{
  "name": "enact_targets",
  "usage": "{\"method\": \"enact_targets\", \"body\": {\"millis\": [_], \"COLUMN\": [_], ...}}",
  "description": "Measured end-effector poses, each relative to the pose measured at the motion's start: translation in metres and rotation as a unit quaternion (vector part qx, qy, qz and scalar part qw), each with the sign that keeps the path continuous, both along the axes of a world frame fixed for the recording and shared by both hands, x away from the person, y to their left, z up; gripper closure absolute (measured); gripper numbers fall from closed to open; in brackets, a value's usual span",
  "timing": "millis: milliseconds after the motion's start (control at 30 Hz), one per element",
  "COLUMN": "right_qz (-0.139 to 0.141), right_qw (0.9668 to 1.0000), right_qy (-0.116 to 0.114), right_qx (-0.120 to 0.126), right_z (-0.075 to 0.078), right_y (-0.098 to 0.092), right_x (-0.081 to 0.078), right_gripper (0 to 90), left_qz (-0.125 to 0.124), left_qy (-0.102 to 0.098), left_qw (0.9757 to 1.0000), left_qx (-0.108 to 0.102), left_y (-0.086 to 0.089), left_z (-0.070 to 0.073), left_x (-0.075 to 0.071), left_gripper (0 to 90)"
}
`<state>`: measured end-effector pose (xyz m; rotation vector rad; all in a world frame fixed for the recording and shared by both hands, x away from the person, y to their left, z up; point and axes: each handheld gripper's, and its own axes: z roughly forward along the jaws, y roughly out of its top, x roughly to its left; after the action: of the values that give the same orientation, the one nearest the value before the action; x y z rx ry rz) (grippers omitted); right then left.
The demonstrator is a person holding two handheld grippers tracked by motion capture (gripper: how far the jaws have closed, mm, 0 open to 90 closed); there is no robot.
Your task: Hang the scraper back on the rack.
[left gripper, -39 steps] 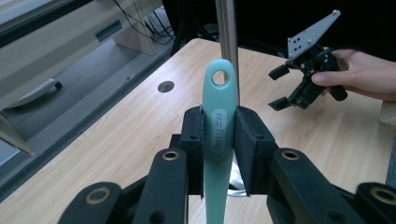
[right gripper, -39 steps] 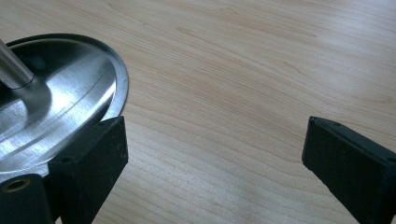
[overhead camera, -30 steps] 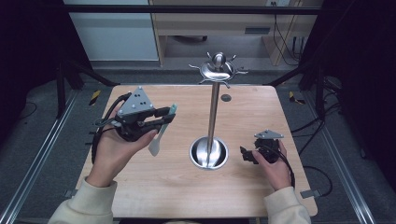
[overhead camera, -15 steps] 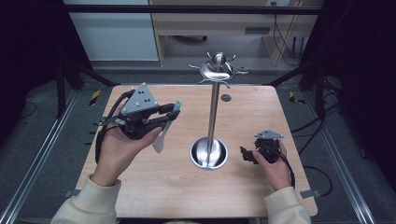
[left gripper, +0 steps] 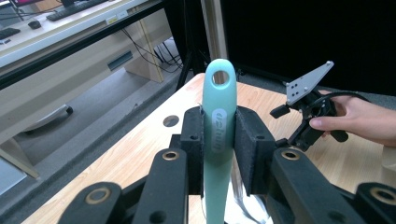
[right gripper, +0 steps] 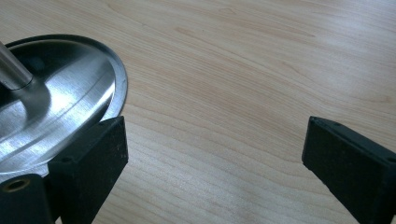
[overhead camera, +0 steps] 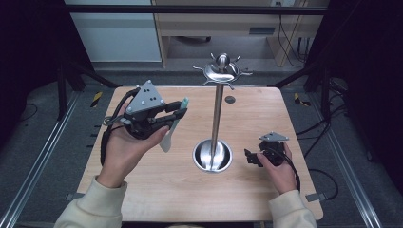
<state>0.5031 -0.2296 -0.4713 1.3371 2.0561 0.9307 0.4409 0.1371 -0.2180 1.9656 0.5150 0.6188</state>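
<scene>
1. The worktop (overhead camera: 142,190) carries a steel utensil stand (overhead camera: 216,114): round base, upright pole, and a ring of hooks at the top, all bare.
2. My left tongs (overhead camera: 179,110) are raised above the worktop's left side, clamped on the handle of a mint-green spatula (left gripper: 219,140), its hanging hole pointing away past the jaws.
3. My right tongs (overhead camera: 248,157) rest low just right of the stand's base, jaws spread wide, holding nothing.
4. I judge the pick-up done; hanging the spatula's hole over a hook is left.
</scene>
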Motion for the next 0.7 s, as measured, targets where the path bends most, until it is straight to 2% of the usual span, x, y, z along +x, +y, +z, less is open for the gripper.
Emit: {"method": "enact_targets", "body": {"millis": [700], "right_qz": [-0.001], "right_qw": [1.0], "right_qy": [-0.001], "right_qx": [0.003], "right_z": [0.0003], "right_y": [-0.0003], "right_x": [0.0001], "right_gripper": [7.3], "left_qz": [-0.003], "left_qy": [-0.008], "left_qw": [0.9999], "left_qx": [-0.008], "left_y": [-0.0101], "left_z": [0.0104], "left_x": [0.0018], "left_gripper": [74.0]}}
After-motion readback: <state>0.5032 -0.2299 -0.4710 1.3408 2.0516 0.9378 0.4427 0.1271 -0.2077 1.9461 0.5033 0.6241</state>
